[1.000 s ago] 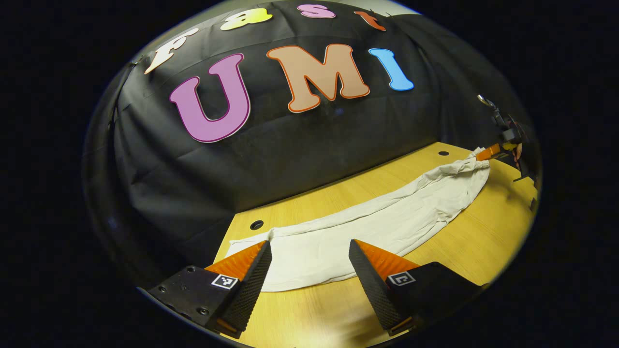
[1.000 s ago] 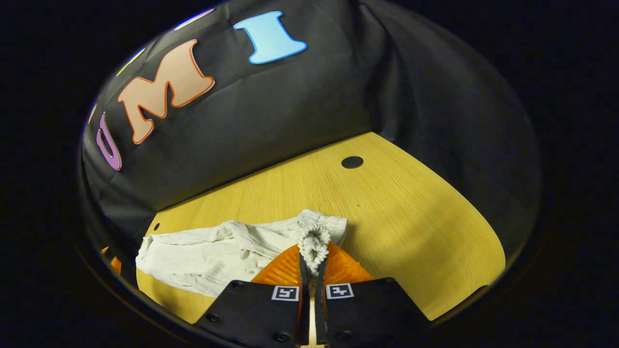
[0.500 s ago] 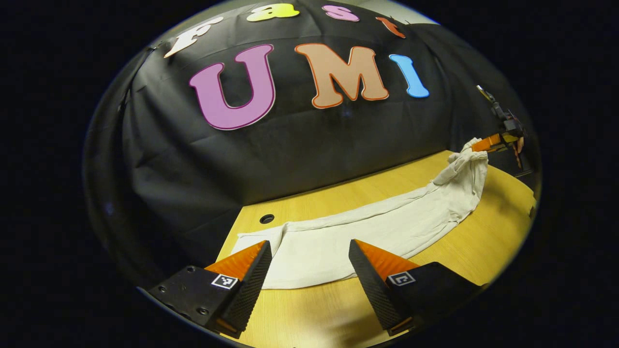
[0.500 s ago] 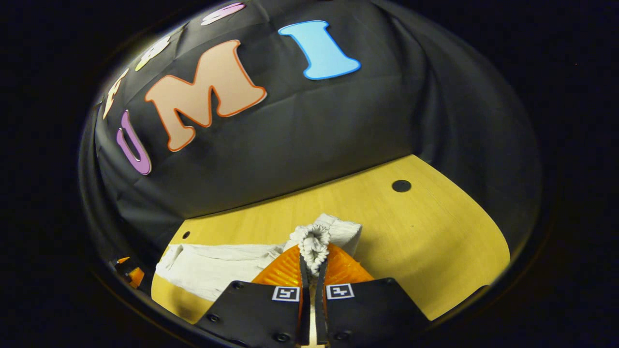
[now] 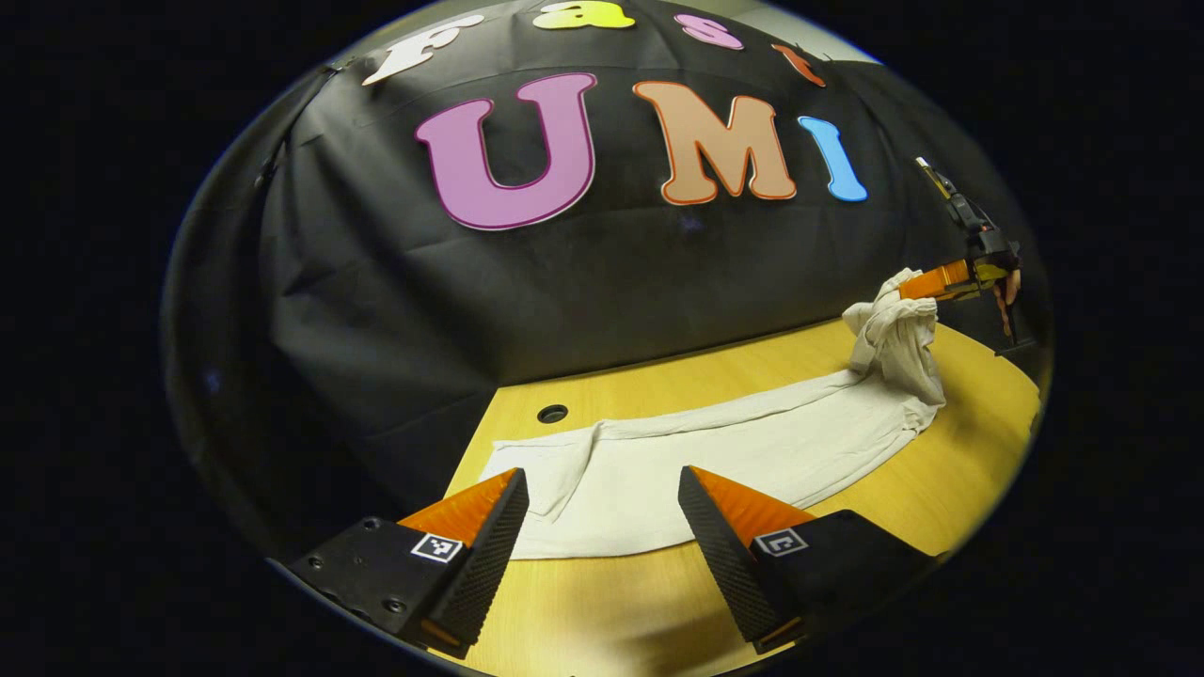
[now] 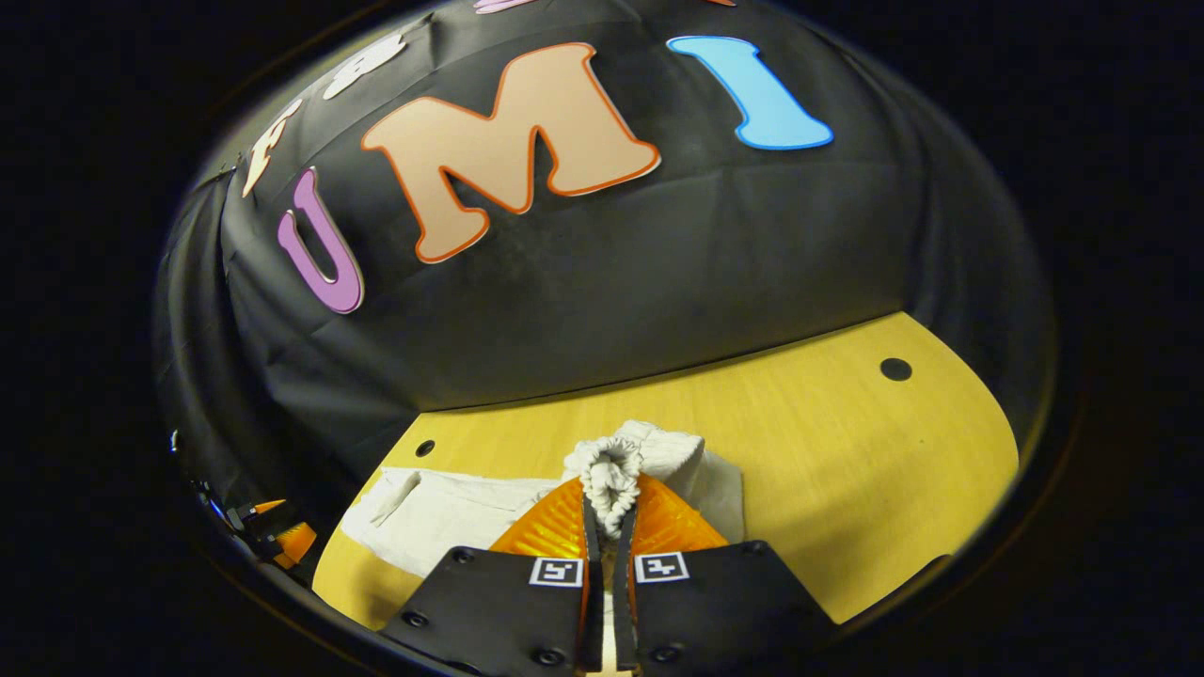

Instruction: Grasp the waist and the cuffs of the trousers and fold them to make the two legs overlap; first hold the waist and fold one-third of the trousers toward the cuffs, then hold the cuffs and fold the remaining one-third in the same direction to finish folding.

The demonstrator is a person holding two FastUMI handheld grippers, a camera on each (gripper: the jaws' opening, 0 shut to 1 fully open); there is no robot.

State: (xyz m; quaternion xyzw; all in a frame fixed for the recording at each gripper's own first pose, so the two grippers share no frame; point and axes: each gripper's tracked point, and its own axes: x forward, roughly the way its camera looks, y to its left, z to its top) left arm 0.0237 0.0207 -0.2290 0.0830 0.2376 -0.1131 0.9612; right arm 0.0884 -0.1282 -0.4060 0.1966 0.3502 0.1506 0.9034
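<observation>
A: What's different from a second ago?

B: The waist end of the trousers (image 5: 734, 451) is up off the tabletop (image 5: 950, 489) now — a second back it lies nearly flat, bunched at the right hand-held gripper (image 6: 609, 489). In the left gripper view that end hangs as a crumpled drape below the far gripper, and the rest of the cloth lies flat along the tabletop.

A: Meaning for the task?

B: Probably the first third-fold starting, waist going toward the cuffs. Legs look already overlapped into one strip, though that can't be confirmed from here.

A: Right gripper state?

B: Fingers closed tight on a gathered wad of the elastic waistband (image 6: 609, 475), cloth squeezed between both. It's raised and pointing forward over the trousers, level-ish.

A: Left one?

B: The left hand-held gripper (image 5: 602, 512) is wide open, holding nothing — it hovers low at the cuff end, fingers straddling the near edge of the cloth, apparently not touching it. One cuff corner near the left finger is flipped over a bit.

A: Moved?

B: It has barely shifted; view swings slightly.
</observation>
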